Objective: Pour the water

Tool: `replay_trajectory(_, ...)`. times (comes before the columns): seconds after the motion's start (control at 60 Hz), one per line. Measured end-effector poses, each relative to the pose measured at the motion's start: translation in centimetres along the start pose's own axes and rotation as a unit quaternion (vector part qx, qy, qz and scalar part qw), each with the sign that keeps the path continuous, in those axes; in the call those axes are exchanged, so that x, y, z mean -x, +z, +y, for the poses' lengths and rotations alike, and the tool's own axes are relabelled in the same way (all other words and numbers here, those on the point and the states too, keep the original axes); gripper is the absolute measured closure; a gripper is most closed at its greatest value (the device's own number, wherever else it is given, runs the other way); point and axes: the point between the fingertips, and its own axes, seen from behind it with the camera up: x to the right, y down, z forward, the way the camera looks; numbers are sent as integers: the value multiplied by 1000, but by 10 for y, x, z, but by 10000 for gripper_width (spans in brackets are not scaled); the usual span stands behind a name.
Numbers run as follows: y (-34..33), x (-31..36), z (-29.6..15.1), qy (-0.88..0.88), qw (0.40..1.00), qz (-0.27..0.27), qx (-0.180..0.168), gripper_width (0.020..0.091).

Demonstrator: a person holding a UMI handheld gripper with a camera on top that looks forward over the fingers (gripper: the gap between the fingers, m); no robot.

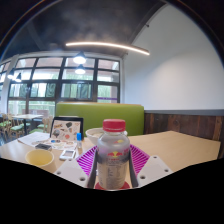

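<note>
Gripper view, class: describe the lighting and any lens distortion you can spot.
Gripper view: a long ceiling lamp and daylight through the windows light the room; wide-angle bending curves the lamp and window frames; the bottle between the gripper jaws looms large and soft, the table evenly lit.

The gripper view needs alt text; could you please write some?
A clear plastic bottle with a red cap stands between the gripper's fingers on a light table. To its left sit a yellow cup and a white bowl, before a green bench.
</note>
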Motion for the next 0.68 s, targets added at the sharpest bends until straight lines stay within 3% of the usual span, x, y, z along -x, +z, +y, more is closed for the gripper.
replay_trajectory(0.067,-8,1,7,3,1000,-3,26,483)
replay_trajectory(0.133,-27,9,0,16,999,-6,34,256)
replay_trajectory(0.217,-59,7,-14,18,999,0,28,285)
replay_trajectory(0.383,-144,28,-40,10,999,15,34,272)
replay_trajectory(0.683,-253,82,-57,26,999,-14,33,264)
